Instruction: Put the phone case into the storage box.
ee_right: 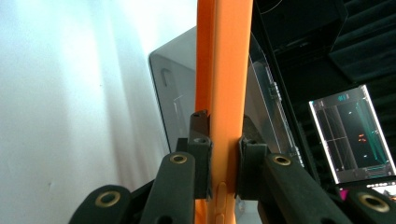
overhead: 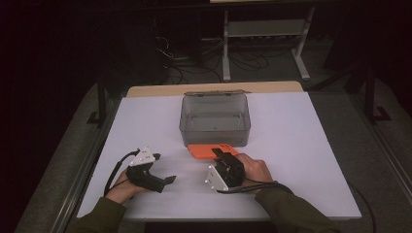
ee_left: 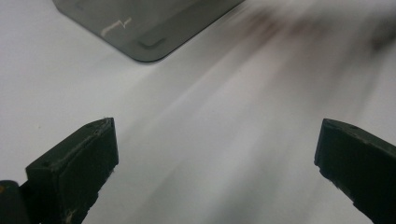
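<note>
An orange phone (overhead: 206, 150) in its case lies flat just in front of a clear grey plastic box (overhead: 215, 120) on the white table. My right gripper (overhead: 219, 154) is shut on the phone's near edge; in the right gripper view the orange phone (ee_right: 223, 88) runs up between the two jaws, with the box (ee_right: 180, 107) behind it. My left gripper (overhead: 170, 179) rests low at the front left, jaws wide open over bare table. Its own view shows the spread fingertips (ee_left: 77, 163) and a corner of the box (ee_left: 144, 25) ahead, with motion blur.
The box's lid (overhead: 216, 92) hangs open behind it at the table's far edge. A lit screen (ee_right: 352, 133) glows at the right of the right gripper view. A metal frame and cables (overhead: 265, 48) stand on the floor beyond the table. White table surface (overhead: 301, 145) lies around the box.
</note>
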Motion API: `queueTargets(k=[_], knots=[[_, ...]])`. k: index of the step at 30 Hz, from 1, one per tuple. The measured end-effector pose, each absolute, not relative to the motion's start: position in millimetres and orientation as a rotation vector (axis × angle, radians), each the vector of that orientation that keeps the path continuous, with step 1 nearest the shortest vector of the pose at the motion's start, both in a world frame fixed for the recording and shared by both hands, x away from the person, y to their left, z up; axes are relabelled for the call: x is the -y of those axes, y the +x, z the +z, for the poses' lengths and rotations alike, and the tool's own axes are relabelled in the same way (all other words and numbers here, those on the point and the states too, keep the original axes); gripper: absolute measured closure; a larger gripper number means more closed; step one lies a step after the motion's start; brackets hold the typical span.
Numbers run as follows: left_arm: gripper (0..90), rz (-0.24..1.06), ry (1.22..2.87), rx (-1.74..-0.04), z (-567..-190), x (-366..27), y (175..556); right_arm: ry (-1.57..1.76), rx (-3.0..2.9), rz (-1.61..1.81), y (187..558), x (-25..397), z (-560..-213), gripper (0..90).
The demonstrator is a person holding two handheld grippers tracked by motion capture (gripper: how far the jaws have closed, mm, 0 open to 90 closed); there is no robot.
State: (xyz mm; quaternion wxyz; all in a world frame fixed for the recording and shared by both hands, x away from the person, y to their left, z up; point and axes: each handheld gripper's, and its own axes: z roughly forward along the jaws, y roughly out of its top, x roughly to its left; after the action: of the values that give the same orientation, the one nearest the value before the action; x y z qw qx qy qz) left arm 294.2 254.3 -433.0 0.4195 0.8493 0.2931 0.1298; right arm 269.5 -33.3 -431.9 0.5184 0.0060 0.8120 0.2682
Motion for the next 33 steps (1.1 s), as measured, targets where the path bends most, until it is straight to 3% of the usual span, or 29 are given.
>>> queueTargets(k=[33], knots=[[0.0, 0.335, 2.129, -0.743, -431.9, -254.6, 294.0, 0.162, -2.034, 0.767, 278.2, 41.5, -421.8, 78.6]])
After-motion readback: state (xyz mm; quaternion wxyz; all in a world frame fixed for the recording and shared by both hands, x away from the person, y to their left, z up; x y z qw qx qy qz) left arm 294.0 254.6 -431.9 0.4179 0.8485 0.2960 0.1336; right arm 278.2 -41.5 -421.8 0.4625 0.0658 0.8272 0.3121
